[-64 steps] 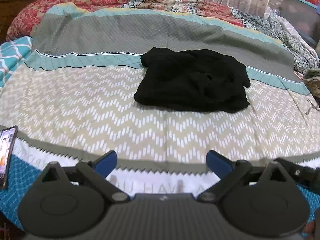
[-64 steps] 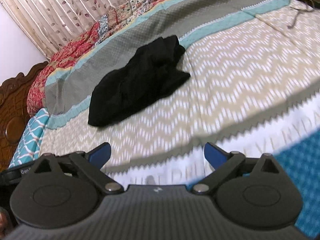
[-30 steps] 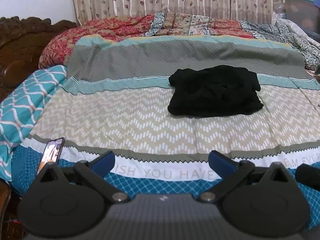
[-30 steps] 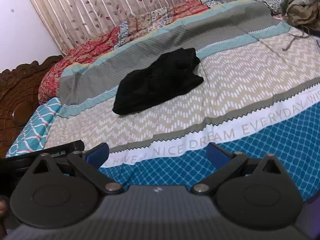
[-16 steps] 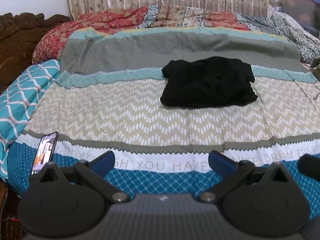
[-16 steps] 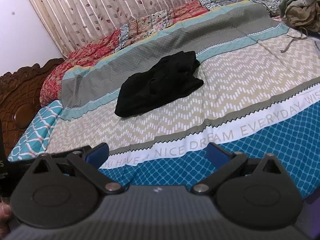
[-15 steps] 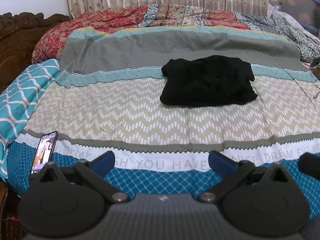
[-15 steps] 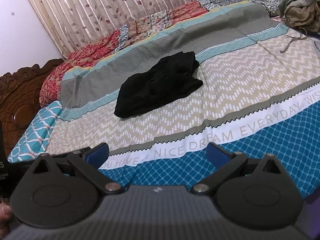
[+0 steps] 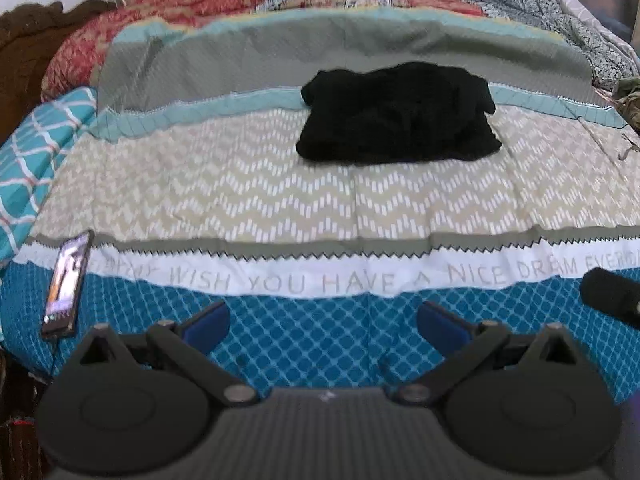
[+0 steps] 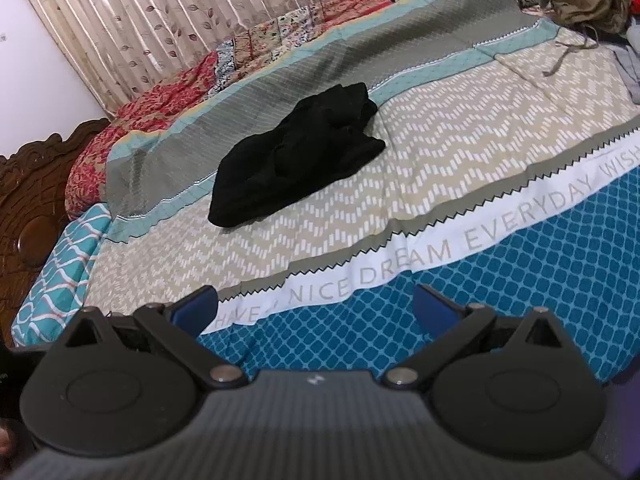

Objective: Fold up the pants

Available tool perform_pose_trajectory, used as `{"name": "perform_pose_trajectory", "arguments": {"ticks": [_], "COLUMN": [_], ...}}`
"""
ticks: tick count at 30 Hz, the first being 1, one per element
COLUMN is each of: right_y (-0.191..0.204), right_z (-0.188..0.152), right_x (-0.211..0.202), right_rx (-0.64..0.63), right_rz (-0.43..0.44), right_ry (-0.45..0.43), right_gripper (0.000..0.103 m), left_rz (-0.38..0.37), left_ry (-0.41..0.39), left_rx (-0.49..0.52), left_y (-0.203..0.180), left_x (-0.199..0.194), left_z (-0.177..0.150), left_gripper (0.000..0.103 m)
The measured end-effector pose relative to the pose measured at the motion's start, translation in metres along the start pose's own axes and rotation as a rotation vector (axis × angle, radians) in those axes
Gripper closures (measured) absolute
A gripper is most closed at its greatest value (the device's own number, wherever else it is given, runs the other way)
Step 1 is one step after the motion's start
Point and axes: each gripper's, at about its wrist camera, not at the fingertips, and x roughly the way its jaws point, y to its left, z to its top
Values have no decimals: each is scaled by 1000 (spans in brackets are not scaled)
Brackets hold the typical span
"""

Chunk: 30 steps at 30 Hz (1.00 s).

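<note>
The black pants lie in a compact, roughly squared bundle mid-bed, across the teal stripe and zigzag band of the bedspread, well apart from both tools. The left hand-held gripper and right hand-held gripper hang spread wide and empty over the bed's near edge. The folding looks finished or nearly so; any tidying would call for reaching forward to the bundle.
</note>
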Motion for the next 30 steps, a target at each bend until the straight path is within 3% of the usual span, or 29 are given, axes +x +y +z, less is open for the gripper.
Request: {"name": "perform_pose_trajectory", "arguments": {"ticks": [30], "right_y": [-3], "right_z": [-1], "right_x": [5], "right_rx": [-10], "right_rz": [-5], "right_ry": [24], "right_gripper": [0], "left_rz": [111], "left_ry": [27], "left_rx": [7], "left_y": [5], "left_x": [15], "left_z": [-3], "left_gripper": [0]}}
